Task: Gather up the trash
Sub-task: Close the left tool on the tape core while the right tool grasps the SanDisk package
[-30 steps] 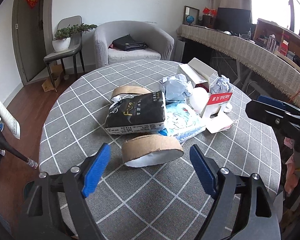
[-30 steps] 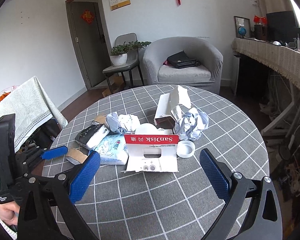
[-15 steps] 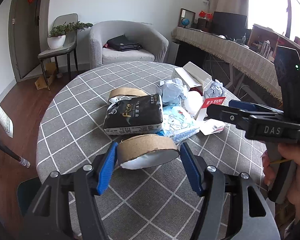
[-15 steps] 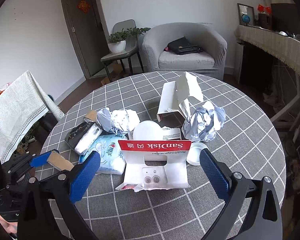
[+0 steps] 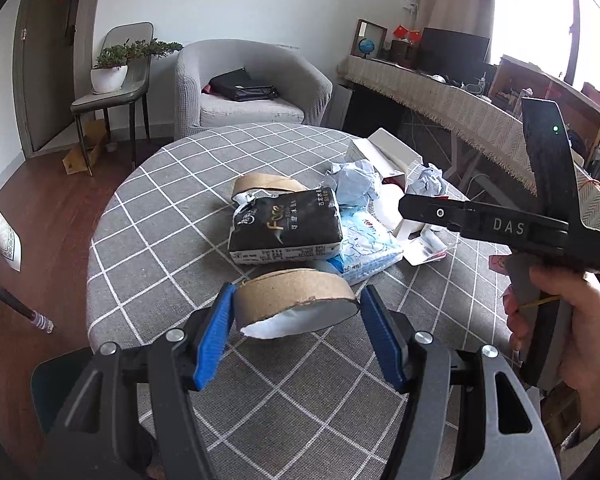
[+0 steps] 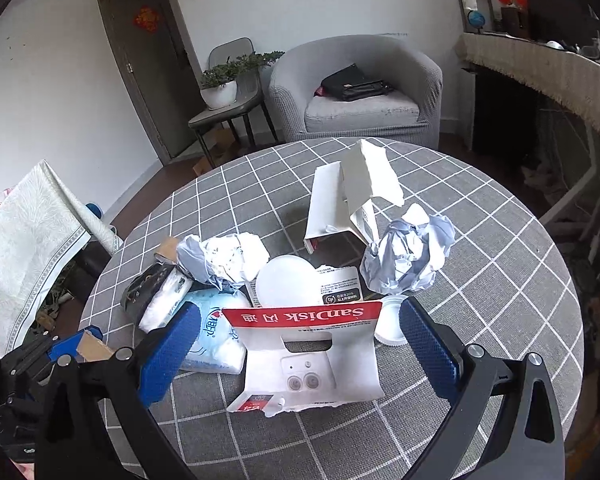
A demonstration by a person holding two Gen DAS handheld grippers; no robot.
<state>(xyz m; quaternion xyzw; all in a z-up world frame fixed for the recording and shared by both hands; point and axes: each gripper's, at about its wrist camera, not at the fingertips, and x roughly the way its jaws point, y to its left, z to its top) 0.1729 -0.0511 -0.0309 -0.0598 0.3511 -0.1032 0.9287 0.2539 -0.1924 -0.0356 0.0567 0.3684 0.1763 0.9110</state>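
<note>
left gripper pinches roll

the left gripper (image 5: 296,320) clamps a cardboard roll (image 5: 294,302) at the near edge of the table (image 5: 172,184). the right gripper (image 6: 296,344) is spread wide around a sandisk card (image 6: 310,356), pads clear of it.

Left gripper (image 5: 296,328) closed onto cardboard ring (image 5: 294,294).

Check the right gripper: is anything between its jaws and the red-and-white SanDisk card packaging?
Nothing visible blocks it. The right gripper already straddles the SanDisk packaging, jaws open on either side without touching it. A white cap sits close to the right jaw, and the blue tissue pack lies behind the left one.
</note>
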